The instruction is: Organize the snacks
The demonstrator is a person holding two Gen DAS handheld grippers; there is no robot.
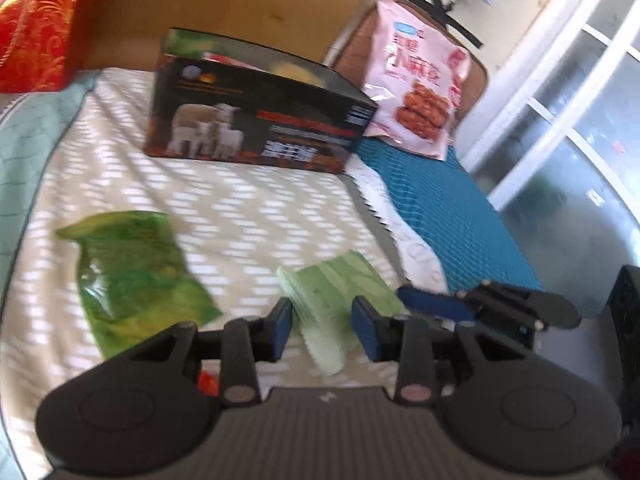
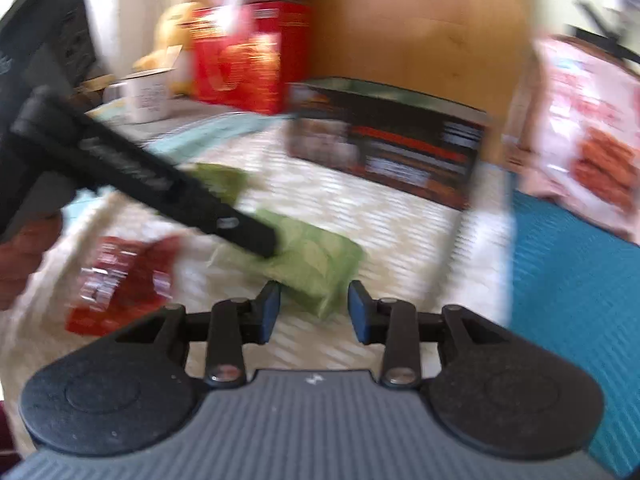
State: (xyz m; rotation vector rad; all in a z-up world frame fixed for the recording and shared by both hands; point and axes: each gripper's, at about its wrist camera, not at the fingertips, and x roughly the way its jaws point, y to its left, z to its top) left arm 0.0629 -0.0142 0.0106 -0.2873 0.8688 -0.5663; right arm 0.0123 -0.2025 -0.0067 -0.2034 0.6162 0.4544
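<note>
Left wrist view: my left claw (image 1: 322, 326) is open, straddling the pale green snack packet (image 1: 336, 292) on the bed (image 1: 240, 200) (long axis running away from me); right claw (image 1: 430, 304) beside.

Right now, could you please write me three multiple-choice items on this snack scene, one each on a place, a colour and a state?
1. Where does the pink snack bag with fried pieces printed on it stand?
A. right of the black cardboard box with white sheep
B. inside the box
C. under the quilt

2. What colour is the small ridged plastic packet ahead of the left gripper?
A. red
B. pale green
C. blue

3. How do the right gripper jaws stand?
A. shut on a packet
B. open, holding nothing
C. out of view

Answers: 1 A, it leans upright beyond the box's right end; 2 B, left wrist view shows it pale green; 3 B, a gap shows between them.
</note>
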